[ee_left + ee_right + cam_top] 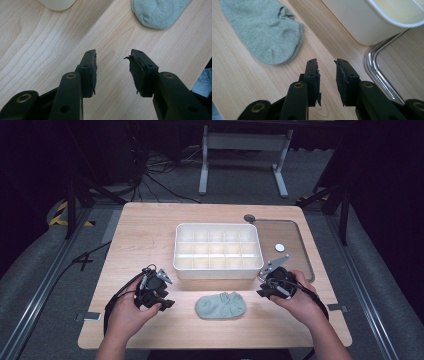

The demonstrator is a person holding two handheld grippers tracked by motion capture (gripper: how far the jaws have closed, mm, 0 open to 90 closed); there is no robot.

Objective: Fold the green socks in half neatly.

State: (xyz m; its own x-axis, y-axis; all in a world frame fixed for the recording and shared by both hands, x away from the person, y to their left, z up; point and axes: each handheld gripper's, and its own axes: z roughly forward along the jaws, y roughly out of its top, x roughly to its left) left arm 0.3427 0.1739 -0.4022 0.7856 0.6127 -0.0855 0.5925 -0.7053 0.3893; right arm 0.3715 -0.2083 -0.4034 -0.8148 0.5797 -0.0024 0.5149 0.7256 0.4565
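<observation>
While both hands are resting low on the wooden table point(145, 235), a pale green sock point(220, 305) is lying flat between them.
Left gripper point(159, 296) is gaping wide, holding nothing; sock is sitting just before the white divided bin point(218, 249); right gripper point(265, 287) is standing partly open, also empty, beside a metal-rimmed tray point(296, 245).

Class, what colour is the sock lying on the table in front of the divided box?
Pale grey-green, plain; the sock shows best in the right gripper view.

Wooden table point(150, 240) carries white divided box point(218, 251), grey-green sock point(220, 305), metal-rimmed tray point(295, 247).
</observation>
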